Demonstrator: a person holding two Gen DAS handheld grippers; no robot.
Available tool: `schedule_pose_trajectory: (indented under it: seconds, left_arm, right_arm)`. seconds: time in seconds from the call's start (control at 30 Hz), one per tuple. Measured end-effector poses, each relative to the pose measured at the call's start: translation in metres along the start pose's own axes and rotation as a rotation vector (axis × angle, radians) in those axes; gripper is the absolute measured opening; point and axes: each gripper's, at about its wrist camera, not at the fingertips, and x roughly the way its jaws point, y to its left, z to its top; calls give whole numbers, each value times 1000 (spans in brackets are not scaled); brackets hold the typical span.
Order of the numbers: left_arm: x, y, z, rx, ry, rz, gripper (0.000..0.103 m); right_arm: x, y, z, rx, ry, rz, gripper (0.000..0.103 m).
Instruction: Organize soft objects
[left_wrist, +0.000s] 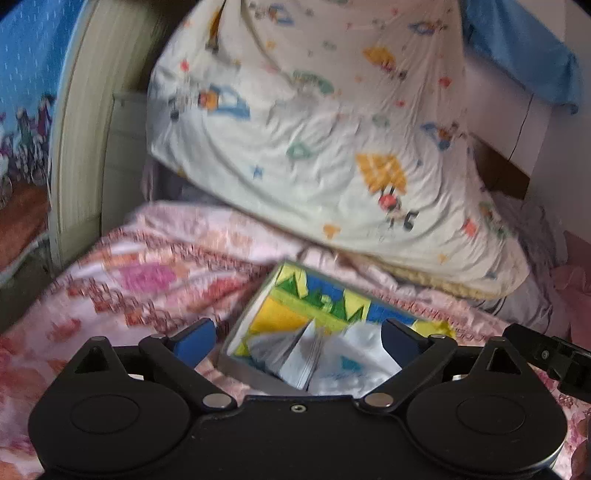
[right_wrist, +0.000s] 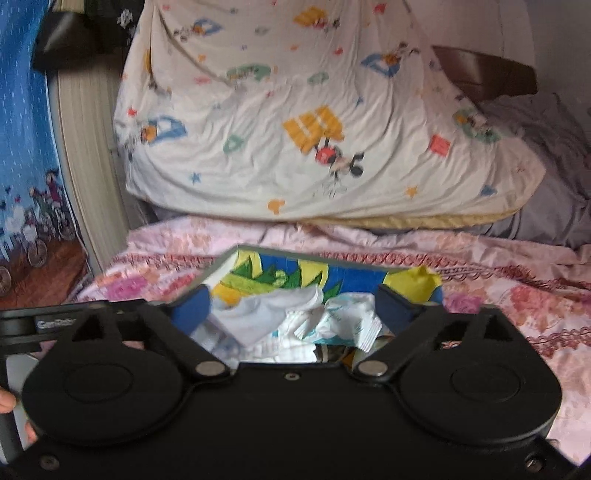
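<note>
A box (left_wrist: 284, 295) lined with yellow, blue and green print lies on the pink flowered bedspread (left_wrist: 147, 277). It holds several white soft items (left_wrist: 343, 362), which look like folded cloths and packets. My left gripper (left_wrist: 298, 339) hangs over the box, open, its blue pads (left_wrist: 195, 341) wide apart and touching nothing. The right wrist view shows the same box (right_wrist: 273, 273) and white items (right_wrist: 258, 321) under my right gripper (right_wrist: 293, 308), also open and holding nothing. A big cream cartoon-print pillow (left_wrist: 314, 129) leans at the head of the bed (right_wrist: 295, 110).
A ribbed cream headboard panel (left_wrist: 85, 129) and a blue printed curtain (left_wrist: 26, 92) stand at the left. Grey bedding (right_wrist: 554, 184) lies at the right beside the pillow. A blue cloth (left_wrist: 517, 48) hangs at the top right. A person's fingers (right_wrist: 5, 402) show at the lower left edge.
</note>
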Motion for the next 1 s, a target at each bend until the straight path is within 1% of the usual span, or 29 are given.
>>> schedule_pose_trajectory:
  seconds: [0.13, 0.27, 0.5, 0.6, 0.73, 1.0]
  left_arm:
    - [-36, -15, 8, 34, -56, -1, 102]
    - [-71, -33, 11, 72, -112, -9, 102]
    - [-130, -55, 9, 101, -195, -17, 102]
    - [-156, -63, 6, 114, -230, -19, 102]
    - [-186, -73, -1, 126, -267, -12, 102]
    - [-230, -80, -22, 124, -295, 18, 102]
  right_arm:
    - [-32, -5, 13, 7, -41, 5, 102]
    - [-66, -11, 27, 18, -76, 12, 102]
    - [-124, -19, 40, 23, -140, 19, 102]
    - [-153, -24, 42, 26, -162, 12, 102]
    - [-191, -29, 41, 3, -165, 7, 102]
    - [-250, -33, 32, -9, -171, -7, 102]
